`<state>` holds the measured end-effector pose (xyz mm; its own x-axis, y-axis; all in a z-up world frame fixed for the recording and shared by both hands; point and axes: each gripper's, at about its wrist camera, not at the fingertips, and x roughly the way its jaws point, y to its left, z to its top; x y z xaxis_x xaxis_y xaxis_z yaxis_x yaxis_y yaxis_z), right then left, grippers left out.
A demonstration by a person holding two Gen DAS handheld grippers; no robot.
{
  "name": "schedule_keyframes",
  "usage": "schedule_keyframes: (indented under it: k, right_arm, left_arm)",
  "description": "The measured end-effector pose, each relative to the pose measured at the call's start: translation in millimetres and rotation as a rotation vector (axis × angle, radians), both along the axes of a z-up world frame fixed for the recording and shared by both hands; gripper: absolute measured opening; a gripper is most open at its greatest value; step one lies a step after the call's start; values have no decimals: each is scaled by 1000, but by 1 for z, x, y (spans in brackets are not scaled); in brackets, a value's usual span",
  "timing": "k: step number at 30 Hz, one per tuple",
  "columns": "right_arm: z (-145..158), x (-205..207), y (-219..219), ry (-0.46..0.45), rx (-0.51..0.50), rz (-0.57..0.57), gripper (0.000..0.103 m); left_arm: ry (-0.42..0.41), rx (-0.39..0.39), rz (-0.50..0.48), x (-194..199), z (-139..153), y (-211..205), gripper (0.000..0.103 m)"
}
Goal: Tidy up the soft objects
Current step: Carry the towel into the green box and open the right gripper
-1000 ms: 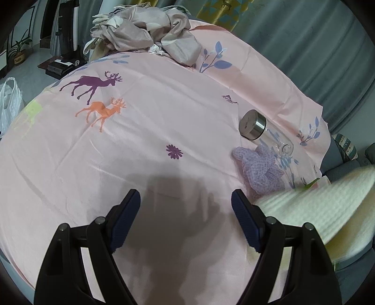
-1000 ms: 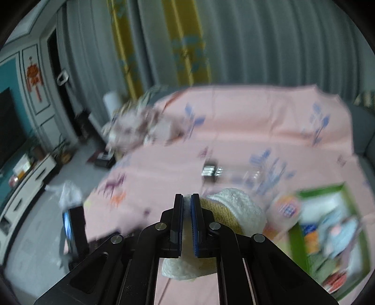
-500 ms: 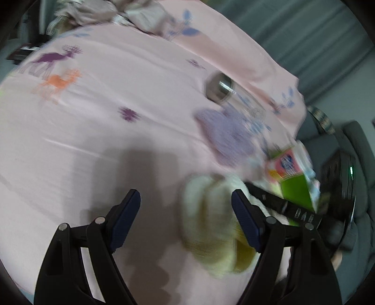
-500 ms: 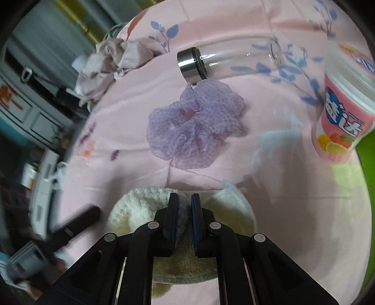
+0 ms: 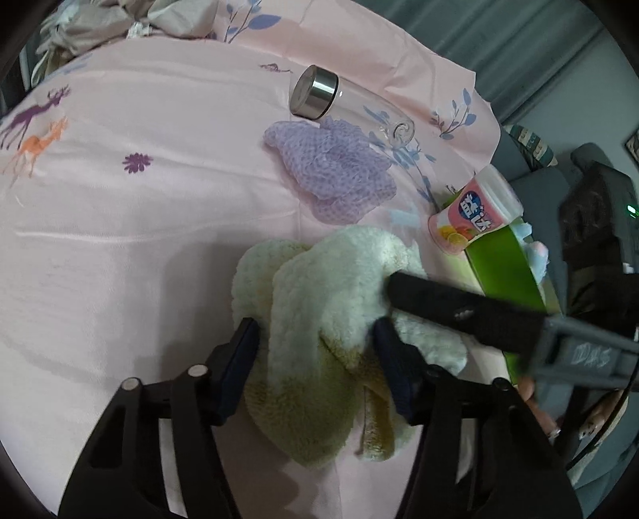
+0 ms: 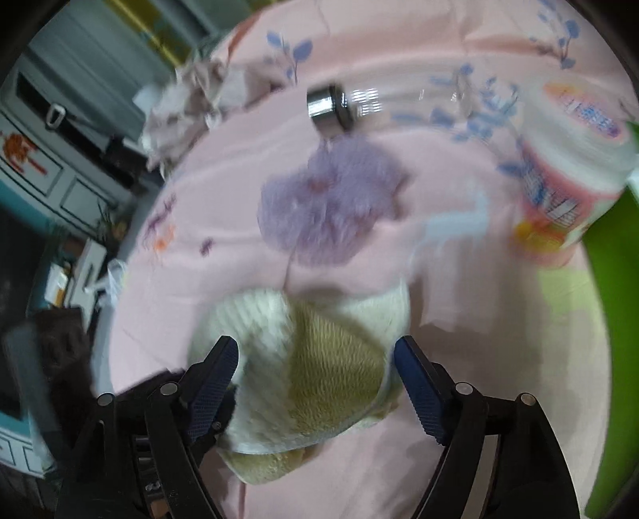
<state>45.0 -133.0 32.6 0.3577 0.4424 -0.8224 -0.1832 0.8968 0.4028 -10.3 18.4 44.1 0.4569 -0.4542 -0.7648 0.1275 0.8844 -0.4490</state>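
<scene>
A fluffy cream-and-tan towel (image 5: 335, 303) lies bunched on the pink sheet (image 5: 120, 239). My left gripper (image 5: 317, 351) straddles it; its jaws are closing, and both pads touch the pile. My right gripper (image 6: 317, 375) stands over the same towel (image 6: 319, 359). Its jaws are opening, and the towel lies loose between the wide-apart pads. One of its black fingers (image 5: 459, 311) lies across the towel's right side in the left wrist view. A purple mesh scrunchie (image 5: 335, 179) (image 6: 331, 207) rests just beyond the towel.
A glass bottle with a metal cap (image 5: 315, 98) lies behind the scrunchie. A pink-labelled tub (image 5: 475, 217) and a green box (image 5: 507, 271) stand to the right. Crumpled beige cloth (image 5: 120, 16) sits at the far left. A person's fingers show at the lower right.
My right gripper came down with the towel, laid it on the sheet and opened. My left gripper swung right to the towel and narrowed around it.
</scene>
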Motion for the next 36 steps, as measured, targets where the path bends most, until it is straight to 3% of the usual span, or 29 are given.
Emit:
schedule_keyframes:
  k: [3,7,9,11,18,26,36]
  right_arm:
    - [-4,-1,7,-25,-29,11,78]
    - [-4,-3,8,-40,-10,26,58]
    - [-1,-4,5,-36,29,36,44]
    - [7,-7,3,-60,43,42,41]
    - [58,-26,-20,-230,59,-9,40]
    - [113,-63,-100,-427,84,-193,40]
    - [120,-98,-209,-502,124,-484,40]
  left_arm:
    - [-8,21,0,1,-2,-2,39]
    - [-34,31,-11,3,-1,-9,29]
    - [-58,46,-17,0,2,-14,22]
    - [-103,79,-26,-4,11,-23,20]
    - [-271,119,-45,-12,58,-50,20]
    - [-439,90,-161,-14,113,-118,20]
    - [-499,38,-371,-8,132,-225,20]
